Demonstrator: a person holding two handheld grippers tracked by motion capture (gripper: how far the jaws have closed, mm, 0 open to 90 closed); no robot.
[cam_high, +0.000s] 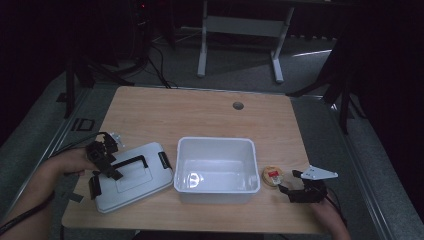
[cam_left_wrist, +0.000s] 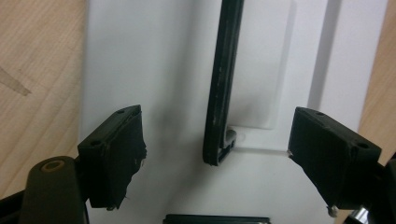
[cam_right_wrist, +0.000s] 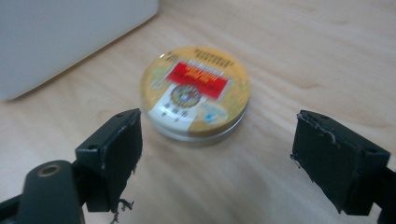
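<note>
Wooden table (cam_high: 150, 112), left gripper (cam_high: 103, 159) jaws open over lid (cam_high: 131, 177), right gripper (cam_high: 302, 190) jaws open near tin (cam_high: 273, 176)

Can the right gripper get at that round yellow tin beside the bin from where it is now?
Probably yes: the right gripper is open, the tin lies just ahead on bare table, with nothing between.

We see the box (cam_high: 217, 167) at center of the high view, on the table (cam_high: 165, 112). Its lid (cam_high: 131, 176) lies flat at lower left, just beside it. The tin (cam_high: 273, 176) lies at lower right, close to the box's right wall, w/ the table hole (cam_high: 238, 105) above.
</note>
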